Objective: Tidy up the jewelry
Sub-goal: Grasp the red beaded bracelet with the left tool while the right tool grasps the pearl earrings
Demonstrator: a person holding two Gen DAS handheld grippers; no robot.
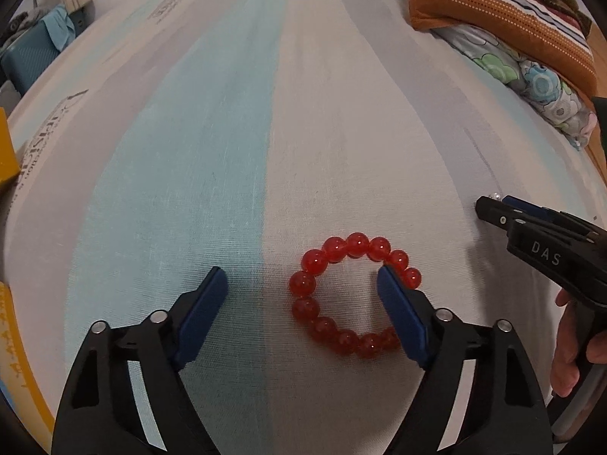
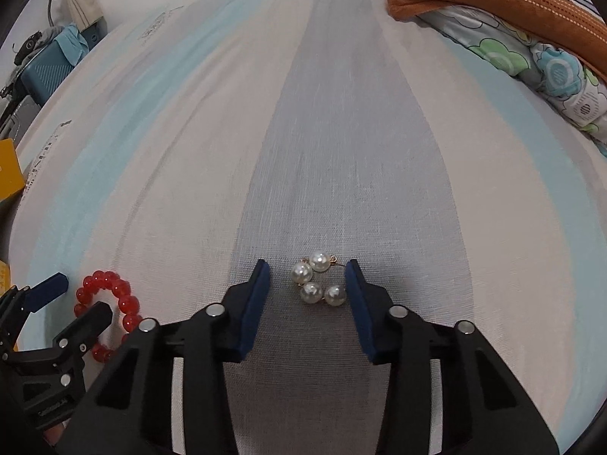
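Observation:
A red bead bracelet [image 1: 343, 294] lies flat on the striped bed sheet [image 1: 212, 174]. My left gripper [image 1: 303, 280] is open; its right finger stands inside the bracelet's ring and its left finger outside it. The bracelet also shows in the right wrist view [image 2: 114, 303], with the left gripper [image 2: 81, 297] over it. A small pearl piece with gold wire [image 2: 318, 278] lies on the grey stripe. My right gripper [image 2: 308, 267] is open, with one finger on each side of the pearls. In the left wrist view the right gripper [image 1: 493, 204] is at the right.
Folded blankets and a floral quilt [image 1: 504, 30] are stacked at the far right of the bed. A yellow box [image 1: 15, 326] sits at the left edge. A blue suitcase [image 2: 41, 72] stands beyond the bed at far left.

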